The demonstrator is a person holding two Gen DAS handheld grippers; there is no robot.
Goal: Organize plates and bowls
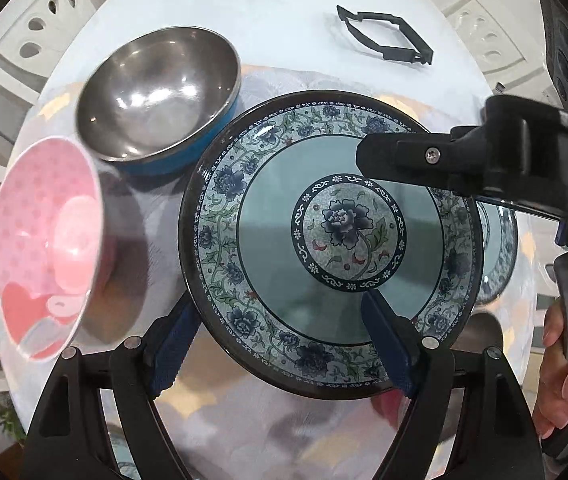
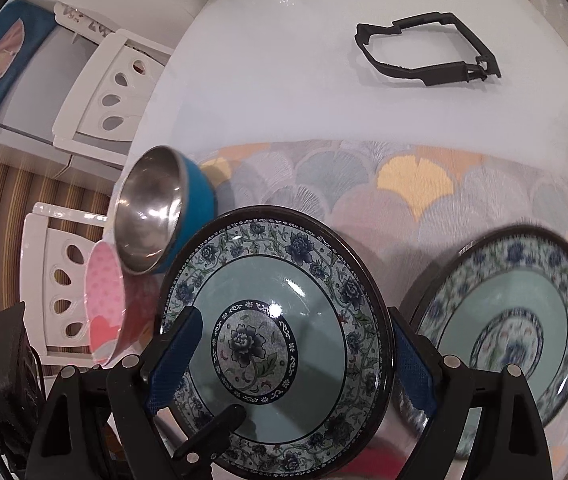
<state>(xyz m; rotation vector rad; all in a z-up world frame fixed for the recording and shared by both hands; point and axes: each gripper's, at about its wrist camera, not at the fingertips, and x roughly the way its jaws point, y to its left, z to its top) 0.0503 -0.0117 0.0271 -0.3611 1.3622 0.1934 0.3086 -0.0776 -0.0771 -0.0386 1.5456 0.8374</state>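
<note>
A blue floral plate (image 1: 331,240) (image 2: 272,340) hangs above the placemat between both grippers and looks sharp while the things around it blur. My left gripper (image 1: 280,344) straddles its near rim, one pad outside the left edge and one inside the well, jaws wide and bearing on it. My right gripper (image 2: 295,364) holds it the same way: left pad inside, right pad outside the rim. A matching second plate (image 2: 511,328) (image 1: 499,256) lies on the mat to the right. A steel bowl with a blue outside (image 1: 156,96) (image 2: 152,208) and a pink bowl (image 1: 44,248) (image 2: 104,300) sit to the left.
A patterned placemat (image 2: 415,176) covers the near part of the white table (image 2: 284,80). A black plastic frame (image 1: 383,36) (image 2: 423,48) lies farther back. White chairs (image 1: 44,20) (image 2: 104,92) stand around the table. A person's hand (image 1: 563,380) grips the right handle.
</note>
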